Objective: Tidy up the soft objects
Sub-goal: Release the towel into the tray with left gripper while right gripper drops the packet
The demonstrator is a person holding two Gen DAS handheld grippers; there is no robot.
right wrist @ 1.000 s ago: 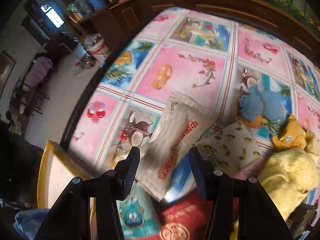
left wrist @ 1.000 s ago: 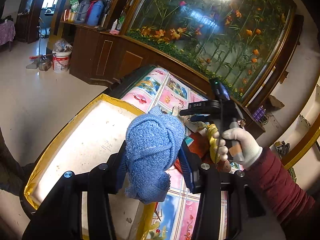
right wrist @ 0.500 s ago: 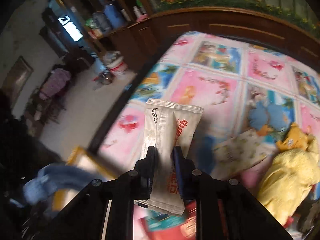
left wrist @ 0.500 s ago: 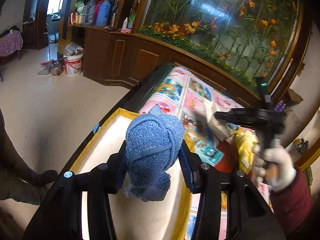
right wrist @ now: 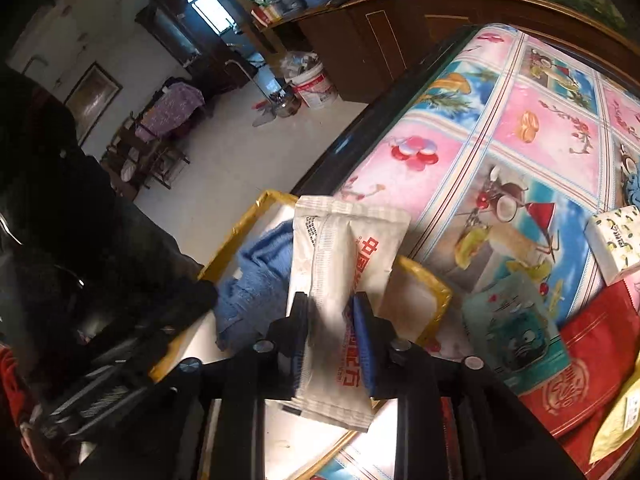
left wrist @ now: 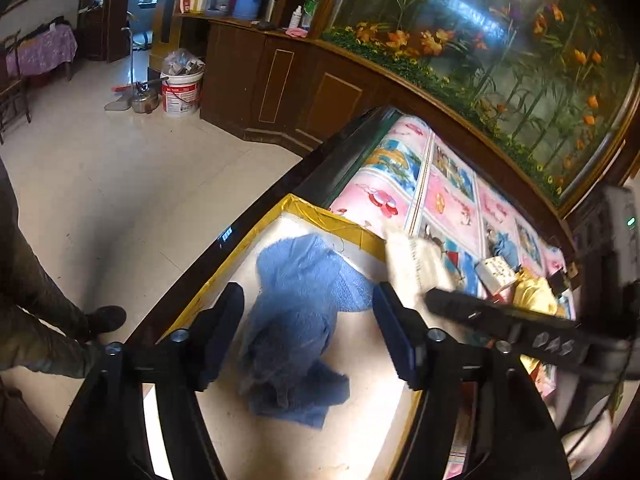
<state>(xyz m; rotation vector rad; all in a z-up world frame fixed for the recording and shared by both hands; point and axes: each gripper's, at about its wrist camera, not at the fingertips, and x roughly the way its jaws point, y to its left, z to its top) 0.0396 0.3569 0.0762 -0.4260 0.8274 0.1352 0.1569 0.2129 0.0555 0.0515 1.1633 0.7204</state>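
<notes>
Left wrist view: the blue knitted cloth (left wrist: 298, 320) lies crumpled on the pale floor of the yellow-edged box (left wrist: 332, 218), between the tips of the left gripper (left wrist: 310, 332), whose jaws stand wide apart and hold nothing. So one soft item looks delivered. A second earlier that cloth was pinched in these jaws above the box; now it is let go and resting inside. At 3 o'clock the right gripper's dark body crosses the picture, with the white packet (left wrist: 412, 262) blurred at the box's far corner.

Right wrist view: the right gripper (right wrist: 330, 338) is closed tight on the white packet (right wrist: 344, 280) with red print, held upright over the box's yellow rim (right wrist: 426, 276); the blue cloth (right wrist: 260, 280) shows at 9 o'clock within the box. A second ago these jaws were open around the packet as it lay flat on the patterned worktop (right wrist: 540, 120). Still on the worktop, from 3 to 5 o'clock: a lemon-print pack (right wrist: 618, 240), a teal packet (right wrist: 516, 328), a red pack (right wrist: 588, 368) and a yellow piece (right wrist: 618, 420). By my estimate, most of the sorting remains.
</notes>
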